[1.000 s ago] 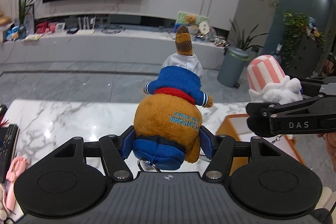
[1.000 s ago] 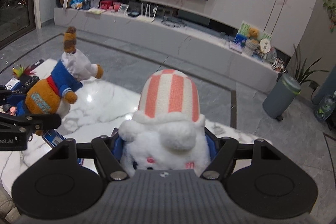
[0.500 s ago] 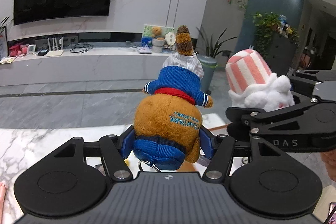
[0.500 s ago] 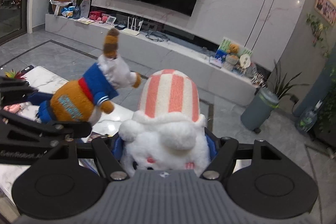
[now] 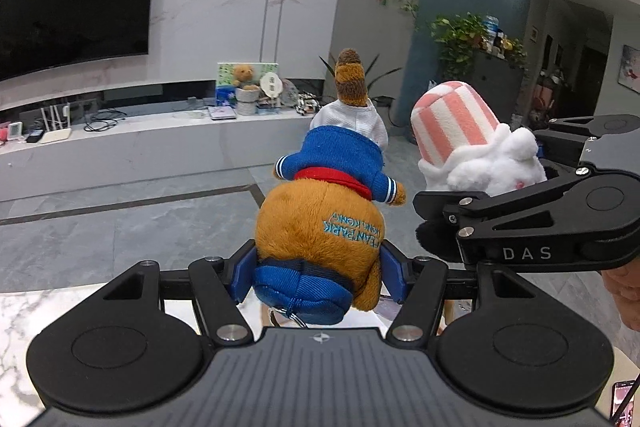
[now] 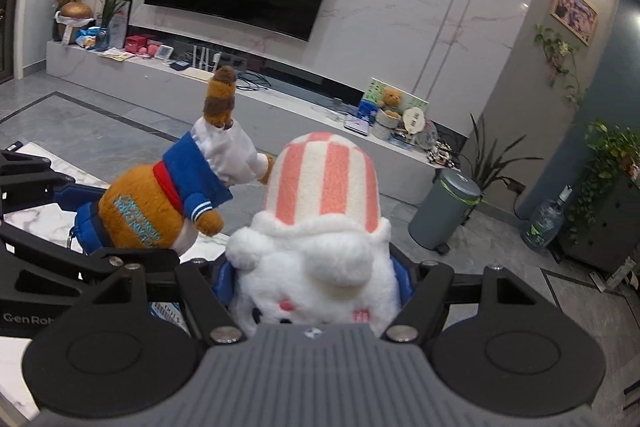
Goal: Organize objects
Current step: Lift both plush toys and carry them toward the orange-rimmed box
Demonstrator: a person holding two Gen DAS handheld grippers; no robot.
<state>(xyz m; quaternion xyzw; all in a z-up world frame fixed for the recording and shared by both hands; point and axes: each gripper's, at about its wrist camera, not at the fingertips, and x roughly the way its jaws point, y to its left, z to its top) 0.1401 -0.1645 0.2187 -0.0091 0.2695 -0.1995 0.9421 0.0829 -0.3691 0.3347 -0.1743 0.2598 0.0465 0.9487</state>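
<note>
My left gripper is shut on a brown plush animal in a blue jacket with a white hood, held up in the air. The same plush shows at the left of the right wrist view. My right gripper is shut on a white plush with a pink-and-white striped hat. That plush also shows at the right of the left wrist view, close beside the brown one. The two toys nearly touch.
A white marble table lies below both grippers, with its edge in the right wrist view. Beyond are grey floor tiles, a long TV shelf and a grey bin. A phone corner shows at bottom right.
Both grippers have swung to the right and upward with their plush toys still held. The two toys have come closer together. The table has dropped out of most of the view.
</note>
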